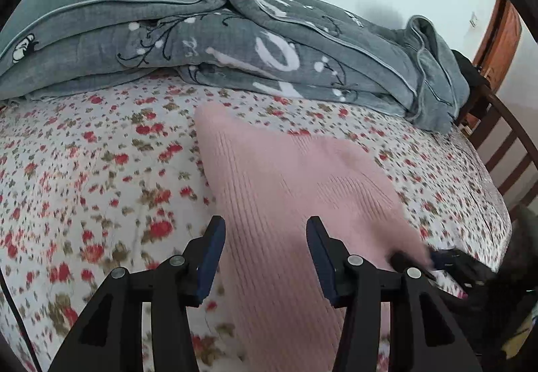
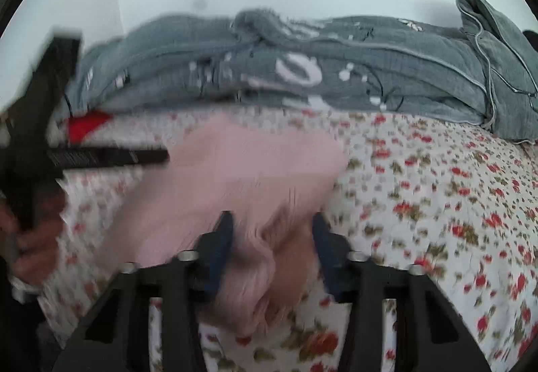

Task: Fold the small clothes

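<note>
Pink knit garment [image 1: 285,190] on the floral bedsheet [image 1: 84,170]

No legible writing. Left gripper [image 1: 265,237] gapes, pads clear of the knit beneath; bare sheet lies leftward. Right gripper [image 2: 272,230] straddles bunched pink fabric (too blurred to judge contact). Grey quilt [image 1: 201,45] borders the far edge.

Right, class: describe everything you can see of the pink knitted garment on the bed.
The pink knitted garment is pale pink, soft-looking and finely ribbed. It lies spread on the floral bedsheet in front of the grey blanket, one end narrowing toward the blanket. Its near part runs between the parted fingers of the left hand-held gripper. In the blurred right wrist view, a bunched fold sits between the right hand-held gripper's fingers; contact is unclear.
</note>
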Demonstrator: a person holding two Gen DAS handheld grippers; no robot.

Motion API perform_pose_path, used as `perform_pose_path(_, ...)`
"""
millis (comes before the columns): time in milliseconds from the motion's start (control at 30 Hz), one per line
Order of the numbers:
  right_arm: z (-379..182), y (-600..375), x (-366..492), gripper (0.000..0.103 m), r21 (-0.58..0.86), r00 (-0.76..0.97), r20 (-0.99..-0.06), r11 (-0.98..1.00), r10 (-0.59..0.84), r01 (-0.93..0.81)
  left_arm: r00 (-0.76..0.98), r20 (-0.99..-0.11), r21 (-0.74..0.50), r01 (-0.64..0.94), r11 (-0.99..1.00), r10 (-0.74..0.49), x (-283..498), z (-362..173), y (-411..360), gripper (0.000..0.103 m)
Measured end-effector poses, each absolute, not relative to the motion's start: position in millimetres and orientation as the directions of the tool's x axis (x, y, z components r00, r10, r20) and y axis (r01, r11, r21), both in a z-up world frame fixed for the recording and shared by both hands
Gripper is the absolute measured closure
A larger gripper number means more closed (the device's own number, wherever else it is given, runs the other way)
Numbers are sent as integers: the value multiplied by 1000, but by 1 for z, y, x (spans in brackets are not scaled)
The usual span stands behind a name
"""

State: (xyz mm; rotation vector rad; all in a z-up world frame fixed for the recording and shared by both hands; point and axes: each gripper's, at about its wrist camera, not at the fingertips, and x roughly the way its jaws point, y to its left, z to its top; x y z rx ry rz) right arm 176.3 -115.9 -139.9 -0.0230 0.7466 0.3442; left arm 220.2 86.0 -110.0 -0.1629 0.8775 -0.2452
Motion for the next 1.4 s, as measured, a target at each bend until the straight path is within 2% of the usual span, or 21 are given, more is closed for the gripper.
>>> perform_pose_path(33, -146, -114, 176, 82, 89, 676, -678, 945, 290, -316, 612, -739, -243, 150, 958, -283, 215, -112, 84, 55)
perform_pose_path(233, -154, -101, 172, 83, -32, 722, -666, 960, 186, -277, 614, -745, -193, 179, 965, -263, 181, -131, 67, 43)
perform_pose_path(333, -151, -103, 176, 79, -16, 703, -685, 960, 192, -279, 611, -759, -147, 177, 973, -226, 178, -137, 62, 42)
perform_pose_path(500, -131, -114, 182, 74, 44, 714, -663, 964, 225, -263, 625, -728, -219, 178, 959, -282, 189, -120, 78, 42)
perform_pose_path(633, -119, -109, 201, 72, 20, 737, -643, 967, 208, -256, 658, -711, -188, 165, 968, -250, 212, -108, 82, 43)
perform_pose_path(767, -114, -106, 225, 72, 23, 746, -628, 964, 220, -265, 659, -712, -177, 163, 970, -241, 241, -107, 81, 46)
perform_pose_path(867, -115, -105, 246, 72, 21, 744, -632, 965, 217, -263, 653, -723, -155, 168, 974, -227, 264, -111, 77, 53)
perform_pose_path(967, -120, -106, 264, 72, 24, 734, -642, 963, 220, -268, 629, -743, -136, 194, 971, -230, 284, -120, 71, 75)
perform_pose_path(1200, -161, -106, 289, 72, 24, 667, -719, 965, 198, -261, 595, -774, -109, 216, 970, -219, 303, -147, 62, 75)
perform_pose_path(1400, -167, -111, 292, 72, 61, 645, -732, 964, 220, -259, 586, -778, -125, 209, 970, -226, 303, -149, 62, 75)
